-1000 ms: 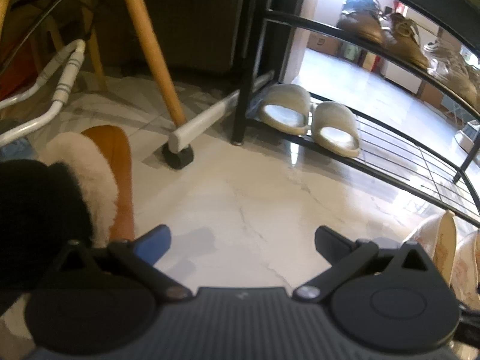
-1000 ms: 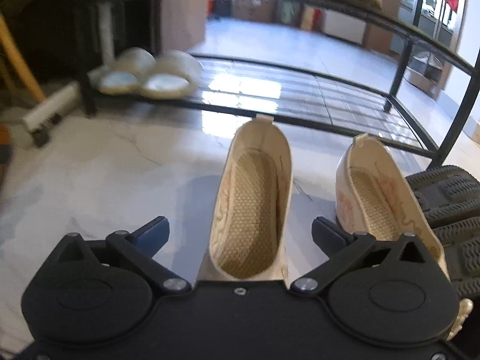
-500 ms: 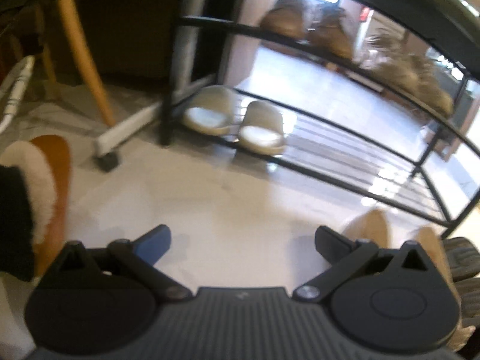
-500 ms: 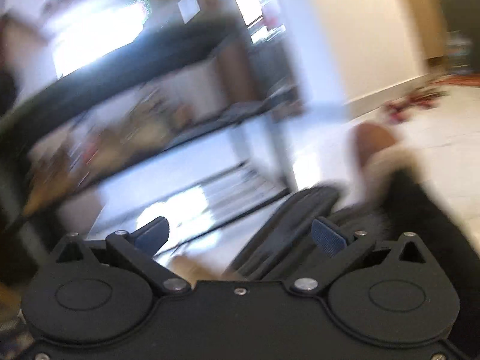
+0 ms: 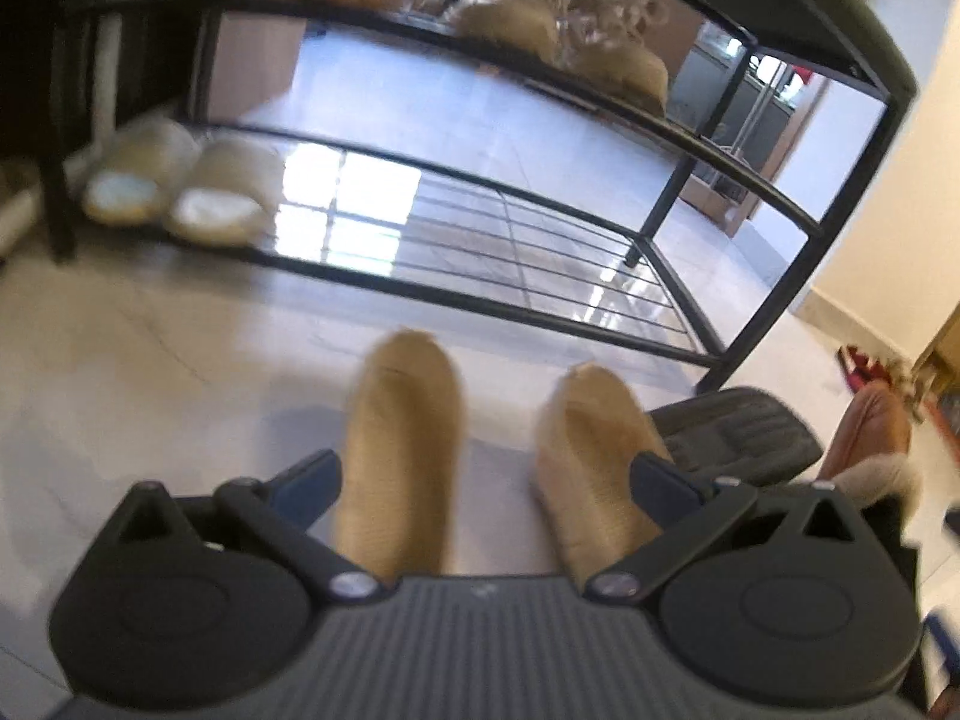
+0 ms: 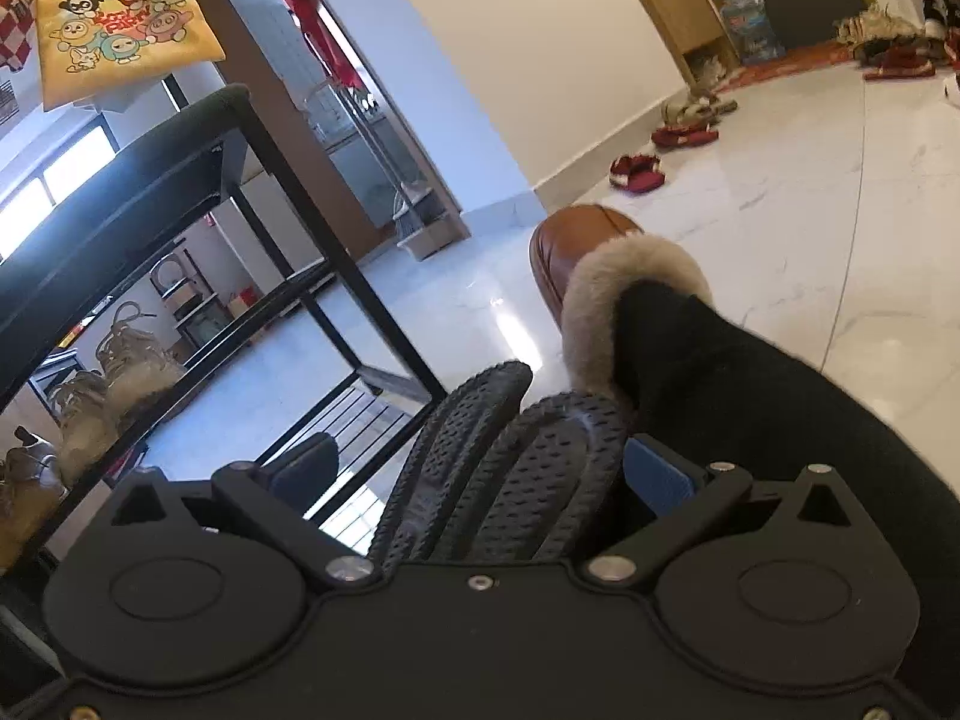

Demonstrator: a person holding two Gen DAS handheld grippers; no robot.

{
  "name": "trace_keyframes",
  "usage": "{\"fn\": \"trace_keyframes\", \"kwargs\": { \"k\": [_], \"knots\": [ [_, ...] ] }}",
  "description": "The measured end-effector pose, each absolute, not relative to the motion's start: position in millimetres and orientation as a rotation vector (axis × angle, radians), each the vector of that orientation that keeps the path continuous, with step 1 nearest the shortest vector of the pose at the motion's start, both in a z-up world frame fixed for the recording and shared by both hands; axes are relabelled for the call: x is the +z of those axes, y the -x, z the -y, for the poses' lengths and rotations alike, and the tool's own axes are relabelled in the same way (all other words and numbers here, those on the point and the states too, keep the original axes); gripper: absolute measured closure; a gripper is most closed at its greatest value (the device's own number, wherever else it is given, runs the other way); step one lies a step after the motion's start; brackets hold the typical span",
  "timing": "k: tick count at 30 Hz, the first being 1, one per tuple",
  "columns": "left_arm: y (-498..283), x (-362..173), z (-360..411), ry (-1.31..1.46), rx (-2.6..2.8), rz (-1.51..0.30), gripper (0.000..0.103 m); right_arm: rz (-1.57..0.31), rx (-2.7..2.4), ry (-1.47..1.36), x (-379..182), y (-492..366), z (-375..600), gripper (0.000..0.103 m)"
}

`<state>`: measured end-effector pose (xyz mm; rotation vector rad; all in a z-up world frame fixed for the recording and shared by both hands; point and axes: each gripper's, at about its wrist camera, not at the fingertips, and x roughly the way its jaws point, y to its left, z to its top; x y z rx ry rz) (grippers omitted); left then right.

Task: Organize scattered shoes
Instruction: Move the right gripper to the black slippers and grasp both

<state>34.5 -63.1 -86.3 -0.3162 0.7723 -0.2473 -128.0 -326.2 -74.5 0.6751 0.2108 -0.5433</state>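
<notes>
In the left wrist view, the far left of the frame holds a pair of pale slippers [image 5: 174, 195] on the lowest shelf of the black shoe rack [image 5: 774, 192], with blurred tan shoes [image 5: 528, 12] on the shelf above. At the lower centre, the left gripper [image 5: 480, 480] has its jaws spread wide over two beige flat shoes [image 5: 399, 450] lying side by side on the marble floor; the left shoe lies between the fingers and the right one sits just by the right finger, neither pinched. Right of them is a dark ribbed sole [image 5: 732, 429], and at the far right a brown fur-trimmed boot [image 5: 870, 438].

The right wrist view shows none of the beige pair. At its upper left hangs a yellow cartoon tote bag [image 6: 120, 18] above the rack [image 6: 300, 192]. At the lower centre, the right gripper [image 6: 480, 474] is spread around a pair of black textured slippers [image 6: 498, 468], gripping nothing. Right of them stands the fur-trimmed boot [image 6: 588, 252] on a dark-trousered leg [image 6: 780, 408]. Red slippers [image 6: 636, 171] lie scattered at the upper right.
</notes>
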Motion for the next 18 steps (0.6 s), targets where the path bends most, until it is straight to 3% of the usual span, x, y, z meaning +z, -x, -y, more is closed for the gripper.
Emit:
{"fn": "trace_keyframes", "kwargs": {
  "k": [8, 18],
  "knots": [
    [-87, -99, 117, 0.507, -0.183, -0.903, 0.001, -0.225, -0.531, -0.726, -82, 132, 335, 0.0],
    [-102, -147, 142, 0.537, -0.143, -1.04, 0.001, -0.245, -0.521, -0.772, -92, 130, 340, 0.0]
  ]
}}
